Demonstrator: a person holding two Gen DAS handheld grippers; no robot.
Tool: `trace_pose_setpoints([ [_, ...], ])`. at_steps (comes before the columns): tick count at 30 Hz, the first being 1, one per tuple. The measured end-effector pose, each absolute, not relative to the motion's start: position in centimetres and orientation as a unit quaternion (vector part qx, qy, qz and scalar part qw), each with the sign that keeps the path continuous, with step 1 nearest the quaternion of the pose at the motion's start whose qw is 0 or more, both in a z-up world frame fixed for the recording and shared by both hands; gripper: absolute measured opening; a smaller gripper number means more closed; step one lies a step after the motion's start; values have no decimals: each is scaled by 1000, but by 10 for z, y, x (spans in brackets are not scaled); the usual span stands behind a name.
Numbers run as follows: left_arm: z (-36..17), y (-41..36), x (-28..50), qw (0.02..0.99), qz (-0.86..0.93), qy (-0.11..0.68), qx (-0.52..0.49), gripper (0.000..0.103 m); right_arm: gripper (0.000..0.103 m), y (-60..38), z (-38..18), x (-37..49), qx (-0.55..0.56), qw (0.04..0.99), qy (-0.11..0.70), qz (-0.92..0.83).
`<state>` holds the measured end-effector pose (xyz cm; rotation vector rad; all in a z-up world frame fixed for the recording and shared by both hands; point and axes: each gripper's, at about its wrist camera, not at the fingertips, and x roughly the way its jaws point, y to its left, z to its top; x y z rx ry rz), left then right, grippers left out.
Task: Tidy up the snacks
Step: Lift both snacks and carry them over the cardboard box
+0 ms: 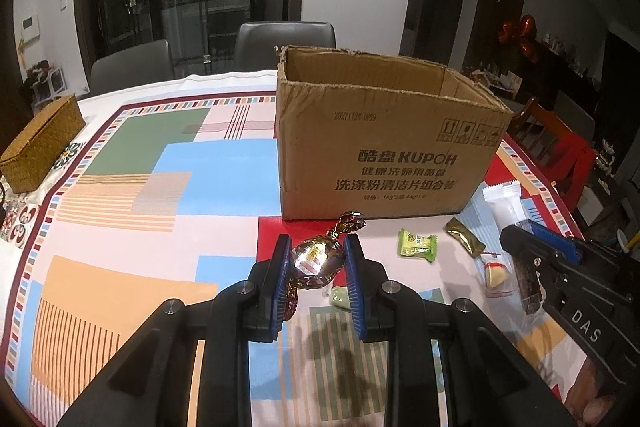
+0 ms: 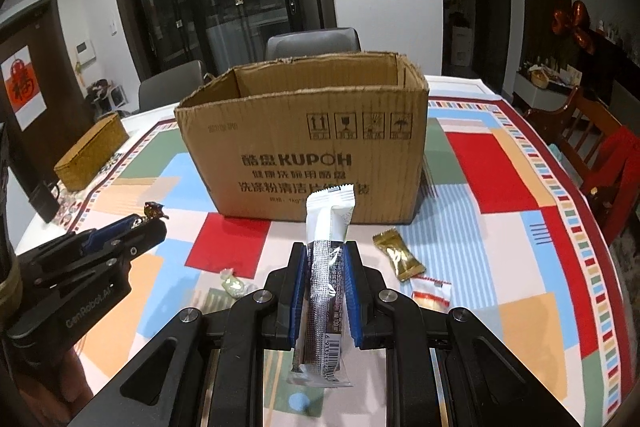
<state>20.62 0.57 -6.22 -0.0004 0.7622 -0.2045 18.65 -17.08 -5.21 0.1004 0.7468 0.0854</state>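
An open cardboard box (image 1: 384,143) stands on the table; it also shows in the right wrist view (image 2: 304,139). My left gripper (image 1: 316,249) is shut on a shiny brown foil candy (image 1: 318,259), held above the table in front of the box. My right gripper (image 2: 326,255) is shut on a long white and silver snack bar (image 2: 326,275), held upright before the box. It shows at the right of the left wrist view (image 1: 536,247). Loose snacks lie on the cloth: a green packet (image 1: 416,245), a gold packet (image 2: 398,255), a red-and-white packet (image 2: 432,293) and a pale green candy (image 2: 234,285).
A woven basket (image 1: 40,143) sits at the table's far left. Grey chairs (image 1: 284,43) stand behind the table and a wooden chair (image 2: 596,155) at the right. The patterned tablecloth (image 1: 160,187) covers the table.
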Motion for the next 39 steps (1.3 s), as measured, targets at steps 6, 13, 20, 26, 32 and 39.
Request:
trace_pose_setpoints([
  [6, -55, 4, 205, 925, -100, 367, 2, 26, 20, -174, -41, 188, 47, 933, 355, 40],
  [13, -46, -1, 209, 925, -100, 367, 6, 26, 20, -177, -28, 190, 44, 937, 344, 39],
  [20, -34, -5, 216, 927, -103, 361, 5, 26, 20, -178, -14, 195, 38, 941, 334, 43],
  [26, -21, -8, 225, 930, -107, 352, 5, 26, 20, -182, -2, 203, 36, 945, 323, 42],
  [32, -10, -13, 234, 933, -112, 343, 7, 26, 20, -186, 8, 212, 33, 948, 315, 43],
  [39, -1, -19, 247, 934, -119, 338, 11, 26, 20, -192, 22, 224, 30, 951, 303, 41],
])
